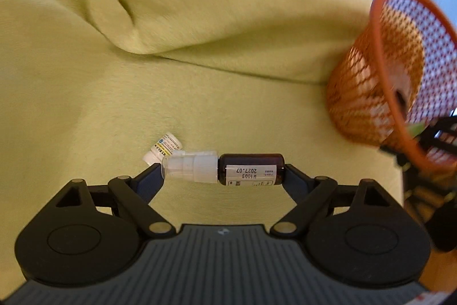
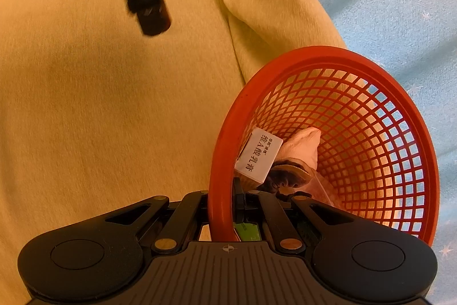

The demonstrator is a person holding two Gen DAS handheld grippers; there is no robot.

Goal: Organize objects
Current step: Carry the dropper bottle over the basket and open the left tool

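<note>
Already the orange basket [image 2: 371, 116] holds a white box [image 2: 258, 155] and some cloth-like items, its near rim pinched by the right gripper [image 2: 225, 207]. The left gripper [image 1: 221, 172] pinches a brown spray bottle [image 1: 250, 169] end to end above the green cloth [image 1: 114, 76] (seemingly lifted). Left, judging so: this bottle and the small white vial [image 1: 164, 150] just beyond its nozzle on the left.

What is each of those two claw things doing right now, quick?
Left gripper: closed endwise on a dark spray bottle.
Right gripper: closed on the rim of the orange basket, tilting it.
</note>
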